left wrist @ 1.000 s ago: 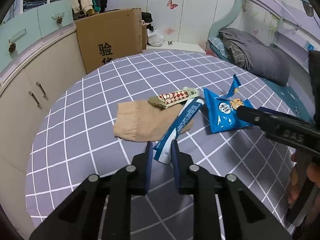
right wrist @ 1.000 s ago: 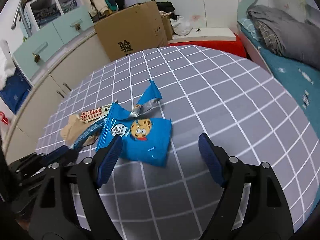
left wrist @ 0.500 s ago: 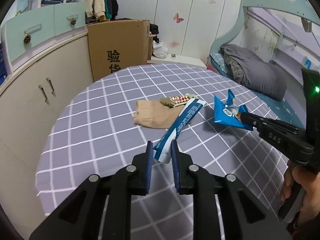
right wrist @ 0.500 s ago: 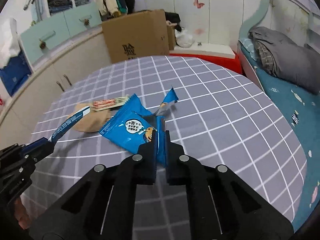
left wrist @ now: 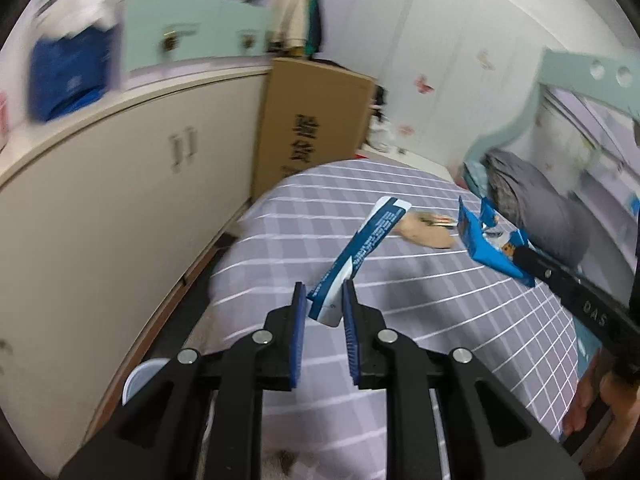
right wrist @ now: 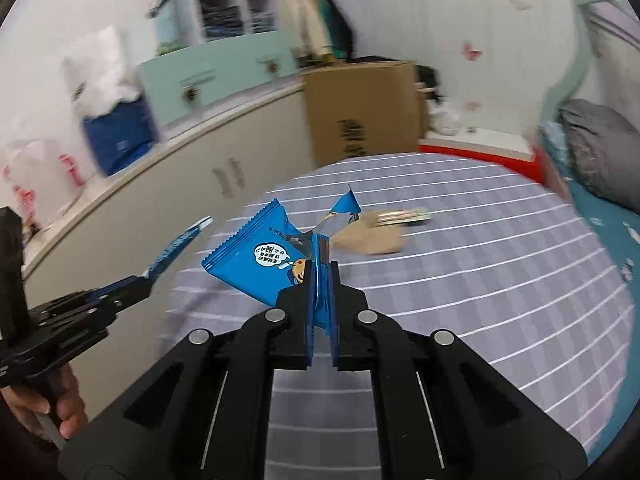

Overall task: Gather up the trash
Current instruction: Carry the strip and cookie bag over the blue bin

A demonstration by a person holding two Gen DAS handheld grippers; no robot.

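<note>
Left wrist view: I am pinching the long blue wrapper [left wrist: 362, 252] by its tip in my left gripper [left wrist: 324, 312] at 12 o'clock — my right gripper [right wrist: 322, 292] is clamping the cookie packet [right wrist: 264, 256] — either thin hold risking slipping loose.

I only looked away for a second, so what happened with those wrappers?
The right gripper closed on the blue cookie packet and lifted it off the table. The left gripper raised the long blue-and-white wrapper. The tan paper stayed put.
</note>
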